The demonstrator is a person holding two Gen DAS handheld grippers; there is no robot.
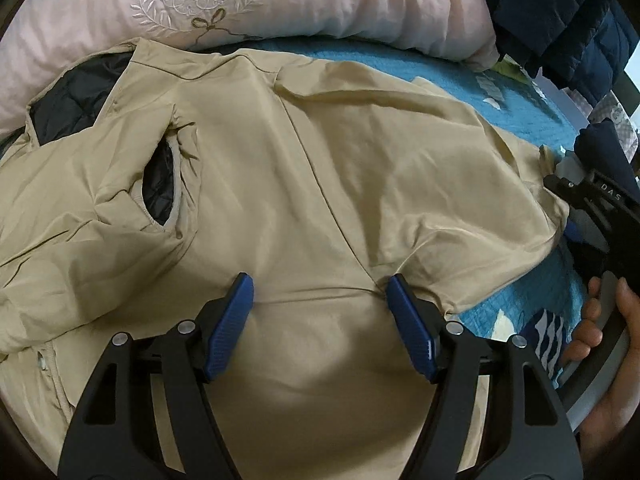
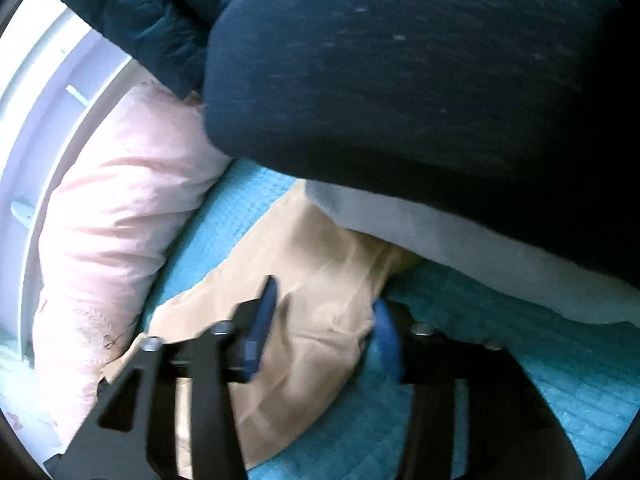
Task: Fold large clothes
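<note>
A tan jacket (image 1: pixel 304 168) with black quilted lining lies spread on a blue bedspread (image 1: pixel 448 80). Its sleeve with a dark cuff opening (image 1: pixel 158 188) is folded across the body at the left. My left gripper (image 1: pixel 320 292) is open and hovers just above the jacket's lower middle, holding nothing. My right gripper (image 2: pixel 324 304) is open, its blue pads either side of the jacket's tan edge (image 2: pixel 320 264) on the bedspread (image 2: pixel 224 216). The right gripper's body and the hand holding it show at the right edge of the left wrist view (image 1: pixel 600 240).
A pink embroidered pillow (image 1: pixel 224 4) lies along the far side of the bed; it also shows in the right wrist view (image 2: pixel 120 208). Dark blue padded clothes (image 1: pixel 560 20) hang at the far right. A dark navy garment over a grey layer (image 2: pixel 400 100) fills the upper right wrist view.
</note>
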